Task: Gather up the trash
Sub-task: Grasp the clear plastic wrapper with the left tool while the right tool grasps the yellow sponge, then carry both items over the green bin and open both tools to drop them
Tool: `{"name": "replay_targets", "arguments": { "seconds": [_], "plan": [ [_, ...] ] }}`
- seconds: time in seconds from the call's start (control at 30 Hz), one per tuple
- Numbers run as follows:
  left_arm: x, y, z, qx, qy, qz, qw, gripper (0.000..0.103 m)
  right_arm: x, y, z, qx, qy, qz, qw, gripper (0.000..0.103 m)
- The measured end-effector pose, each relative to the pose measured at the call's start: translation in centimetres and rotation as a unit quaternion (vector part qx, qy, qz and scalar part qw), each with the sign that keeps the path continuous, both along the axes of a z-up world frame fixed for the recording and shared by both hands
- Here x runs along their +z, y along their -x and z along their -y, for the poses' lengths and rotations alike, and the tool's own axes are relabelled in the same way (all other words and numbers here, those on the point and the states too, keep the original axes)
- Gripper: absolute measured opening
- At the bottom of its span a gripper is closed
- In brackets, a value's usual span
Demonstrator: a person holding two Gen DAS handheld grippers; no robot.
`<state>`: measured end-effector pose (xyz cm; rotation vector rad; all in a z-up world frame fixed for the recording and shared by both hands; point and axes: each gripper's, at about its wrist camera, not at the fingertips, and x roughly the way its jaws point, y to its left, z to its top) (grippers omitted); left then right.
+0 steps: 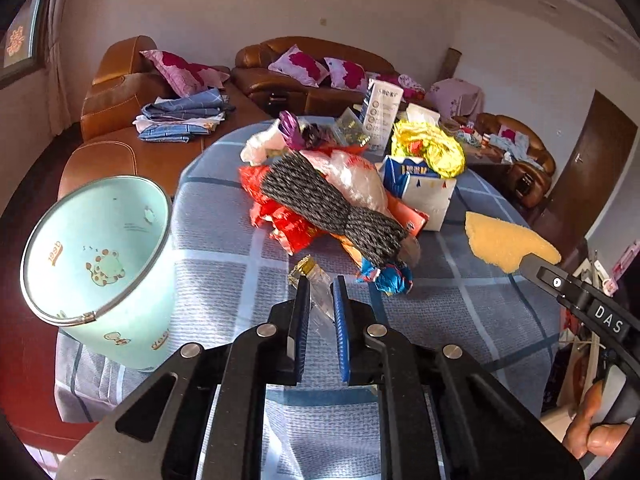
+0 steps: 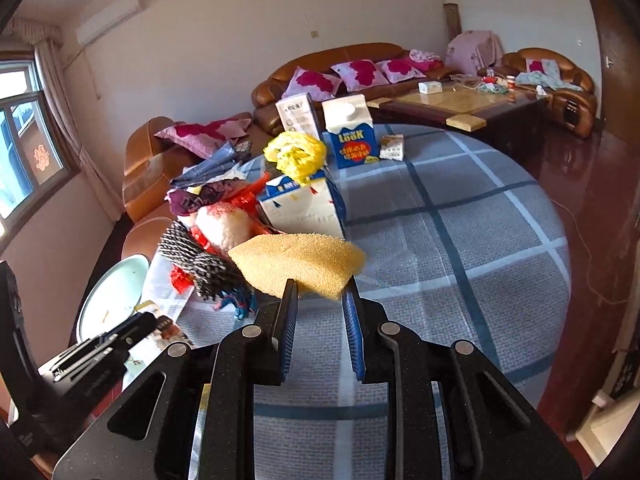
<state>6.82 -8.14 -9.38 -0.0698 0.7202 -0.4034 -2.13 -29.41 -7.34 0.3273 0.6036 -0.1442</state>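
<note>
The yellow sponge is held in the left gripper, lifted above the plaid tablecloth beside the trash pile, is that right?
Not quite. The yellow sponge is held in the right gripper, as the right wrist view shows. The left gripper grips a clear wrapper instead. The sponge is indeed above the plaid tablecloth, beside the trash pile.

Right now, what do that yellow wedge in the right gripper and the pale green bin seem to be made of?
The yellow wedge looks like sponge foam: matte, with a porous, grainy surface and a ragged edge. The right gripper pinches its near edge. The pale green bin looks like smooth, slightly glossy plastic printed with cartoon figures; the hoop around its rim shines like metal, though that is less certain.
</note>
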Motion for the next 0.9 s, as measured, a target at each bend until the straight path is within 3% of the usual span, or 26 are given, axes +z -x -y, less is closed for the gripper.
{"name": "replay_targets", "arguments": {
  "seconds": [0.27, 0.4, 0.63, 0.73, 0.9],
  "plan": [
    [2.3, -1.2, -3.4, 0.027, 0.016, 0.027, 0.9991, 0.011, 1.2, -1.2, -2.4, 0.025, 0.012, 0.01, 1.0, 0.024],
    [4.1, -1.8, -6.5, 0.061, 0.005, 0.054, 0.9966, 0.011, 1.8, -2.2, -4.3, 0.053, 0.016, 0.015, 0.998, 0.024],
    [5.7, -4.4, -13.7, 0.171, -0.018, 0.078, 0.9819, 0.011, 2.3, -6.1, -11.2, 0.134, 0.042, 0.015, 0.99, 0.024],
    [5.3, -5.6, -15.6, 0.215, -0.052, 0.089, 0.9712, 0.011, 2.4, -7.9, -14.3, 0.161, 0.049, 0.014, 0.986, 0.024],
    [3.4, -7.5, -18.2, 0.248, -0.051, 0.064, 0.9652, 0.011, 1.1, -11.2, -19.3, 0.196, 0.071, -0.006, 0.978, 0.024]
  ]
}}
